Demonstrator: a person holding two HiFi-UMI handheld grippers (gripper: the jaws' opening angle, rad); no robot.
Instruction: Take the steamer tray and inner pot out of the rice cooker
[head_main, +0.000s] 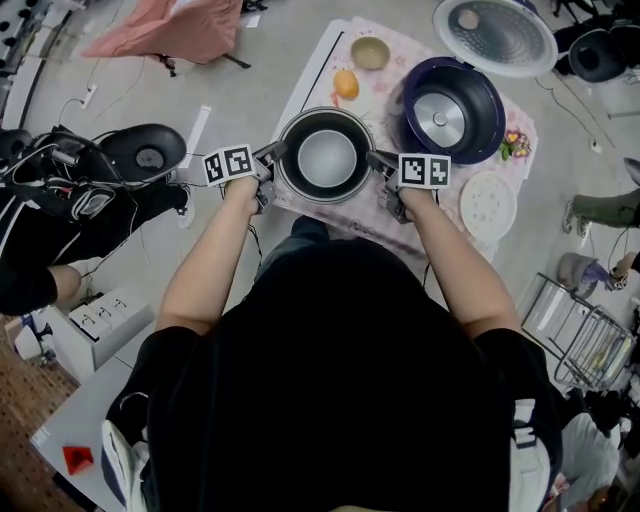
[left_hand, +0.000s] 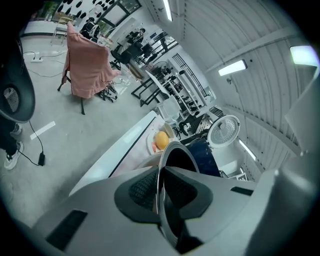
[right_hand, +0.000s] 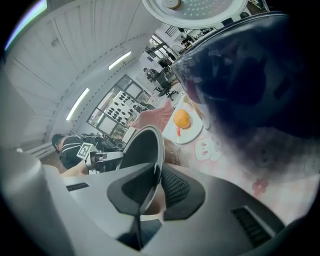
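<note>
Head view: the inner pot (head_main: 327, 158) hangs level between the left gripper (head_main: 271, 153) and the right gripper (head_main: 379, 160), each pair of jaws clamped on opposite points of its rim. It is over the counter (head_main: 318, 70), left of the open rice cooker (head_main: 452, 108). The steamer tray (head_main: 488, 205) lies out beyond the right gripper. The set-down spot is probably straight below, equally near both hands.

Clothed table (head_main: 405, 45) (rice cooker (head_main: 487, 95), bowl (head_main: 370, 52), plate (head_main: 487, 205))
</note>
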